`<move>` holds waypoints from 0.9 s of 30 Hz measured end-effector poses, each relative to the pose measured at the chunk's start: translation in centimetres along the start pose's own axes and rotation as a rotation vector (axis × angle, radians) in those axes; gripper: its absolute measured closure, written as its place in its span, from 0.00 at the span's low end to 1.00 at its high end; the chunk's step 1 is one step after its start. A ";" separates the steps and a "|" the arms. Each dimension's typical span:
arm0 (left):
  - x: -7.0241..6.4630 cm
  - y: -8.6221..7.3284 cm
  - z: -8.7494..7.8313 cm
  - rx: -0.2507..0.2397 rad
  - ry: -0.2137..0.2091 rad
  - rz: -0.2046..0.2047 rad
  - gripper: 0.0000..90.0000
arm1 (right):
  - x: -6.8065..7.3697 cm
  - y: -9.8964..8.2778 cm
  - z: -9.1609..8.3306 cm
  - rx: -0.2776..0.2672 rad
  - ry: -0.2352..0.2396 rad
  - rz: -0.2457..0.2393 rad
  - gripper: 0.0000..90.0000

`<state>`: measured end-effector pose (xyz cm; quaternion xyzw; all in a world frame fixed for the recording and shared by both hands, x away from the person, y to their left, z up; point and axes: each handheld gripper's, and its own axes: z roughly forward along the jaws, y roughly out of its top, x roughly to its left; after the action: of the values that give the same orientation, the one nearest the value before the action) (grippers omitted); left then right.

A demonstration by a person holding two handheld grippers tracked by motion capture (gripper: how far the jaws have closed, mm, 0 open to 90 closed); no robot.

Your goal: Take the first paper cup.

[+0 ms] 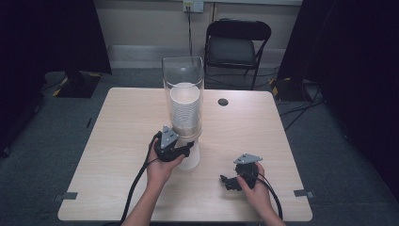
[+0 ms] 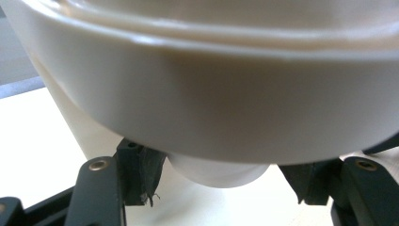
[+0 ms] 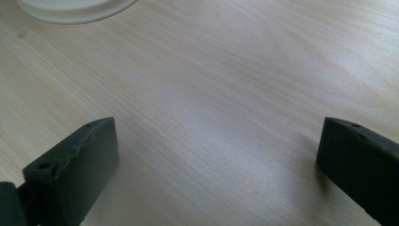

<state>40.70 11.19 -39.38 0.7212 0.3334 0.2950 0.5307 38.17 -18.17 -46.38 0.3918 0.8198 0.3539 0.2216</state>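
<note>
Carpet (image 1: 47,141) is lying grey along the left of the high view, beside the pale wooden table (image 1: 127,122). A person's left hand (image 1: 160,170) is coming in from the bottom edge and holding the left tool (image 1: 189,149) near the middle of the table, with a black cable (image 1: 136,183) trailing back from it. That tool is clamping its jaws on the lowest white cup (image 1: 190,157), which is sticking out from the bottom of a clear dispenser tube (image 1: 183,80). The tube is standing upright at the table's centre and is carrying a stack of white cups (image 1: 184,110) inside it. In the left gripper view the jaws are pressing on either side of the narrow lower part of the cup (image 2: 221,172), while the wider rim of the dispenser's base (image 2: 211,108) is looming above.

Further right, a small dark round cap (image 1: 223,101) is sitting in the table's surface. The right hand (image 1: 256,188) is resting the right tool (image 1: 226,181) on the table, well apart from the dispenser. In the right gripper view its jaws are standing wide apart over bare wood (image 3: 211,94), with nothing between them, and a white rounded edge (image 3: 75,9) is showing at the top left. Behind the table a black folding chair (image 1: 237,47) is standing by the wall.
</note>
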 end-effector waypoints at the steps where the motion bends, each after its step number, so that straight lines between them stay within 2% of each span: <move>1: 0.0 0.0 0.0 0.001 0.000 -0.002 0.41 | 0.0 0.0 0.0 0.000 0.000 0.001 0.00; 10: -0.1 0.0 0.0 0.011 0.010 -0.002 0.41 | 0.0 0.0 0.0 0.000 0.000 0.001 0.00; 19: -0.2 0.0 0.0 0.001 0.013 -0.009 0.41 | 0.0 0.0 0.0 0.000 0.000 0.000 0.00; 21: -0.2 -0.1 -0.1 0.015 0.018 0.010 0.41 | 0.0 0.0 0.0 0.000 0.000 0.001 0.00; 24: -0.3 -0.2 0.0 0.007 0.009 -0.005 0.41 | 0.0 0.0 0.0 0.000 0.000 0.000 0.00; 25: -0.3 -0.4 0.3 0.087 0.012 -0.011 0.41 | 0.0 0.0 0.0 0.000 0.000 0.000 0.00; 26: -0.2 -2.1 0.9 0.215 0.013 -0.006 0.42 | 0.0 0.0 0.0 0.000 0.000 0.001 0.00; 27: -0.3 -3.1 1.4 0.403 0.046 0.011 0.42 | 0.0 0.0 0.0 0.000 0.001 0.001 0.00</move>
<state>41.08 10.85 -42.71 0.8076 0.3939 0.2415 0.3665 38.18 -18.17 -46.37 0.3921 0.8198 0.3540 0.2211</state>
